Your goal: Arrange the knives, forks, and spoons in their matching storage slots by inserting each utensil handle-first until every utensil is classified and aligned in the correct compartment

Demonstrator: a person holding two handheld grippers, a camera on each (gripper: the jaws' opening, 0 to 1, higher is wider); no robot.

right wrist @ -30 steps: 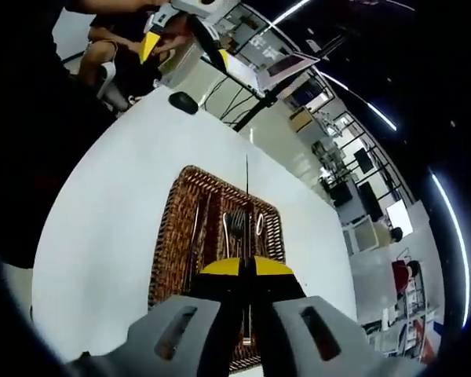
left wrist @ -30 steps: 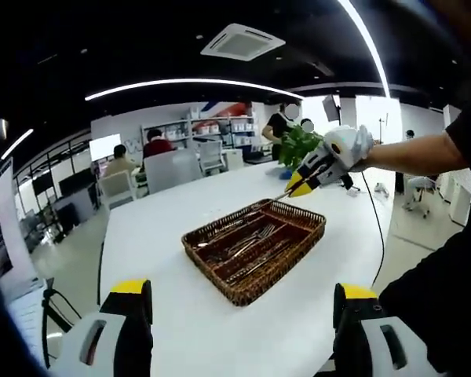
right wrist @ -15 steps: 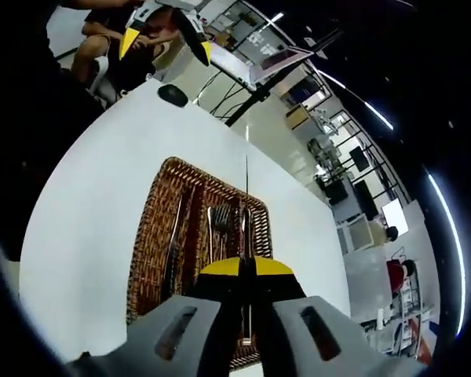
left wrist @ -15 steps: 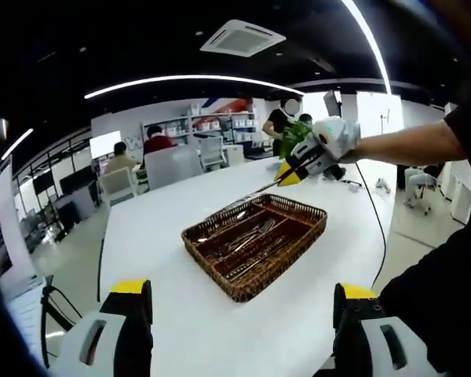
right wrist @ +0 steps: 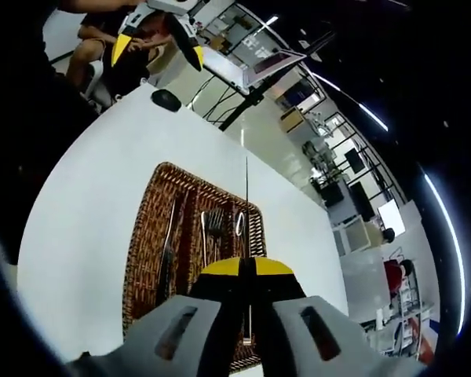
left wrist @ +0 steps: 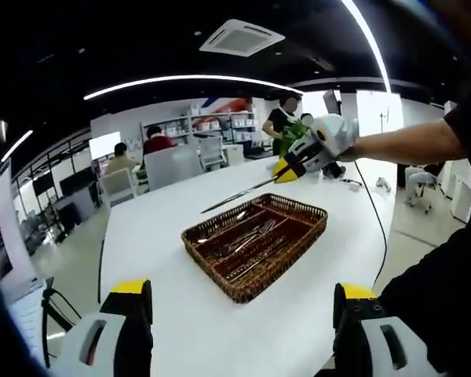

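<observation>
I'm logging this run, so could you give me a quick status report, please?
Right gripper shut on knife, held above wicker tray. Left gripper open, holding nothing. Forks lie in tray. Path to tray clear.

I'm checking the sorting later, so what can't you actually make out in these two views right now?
- Utensil in the right claw: knife or not, too thin, edge-on in right gripper view.
- Wicker tray: near end hidden behind the claw.
- Tray's utensils: types too small in left gripper view.
</observation>
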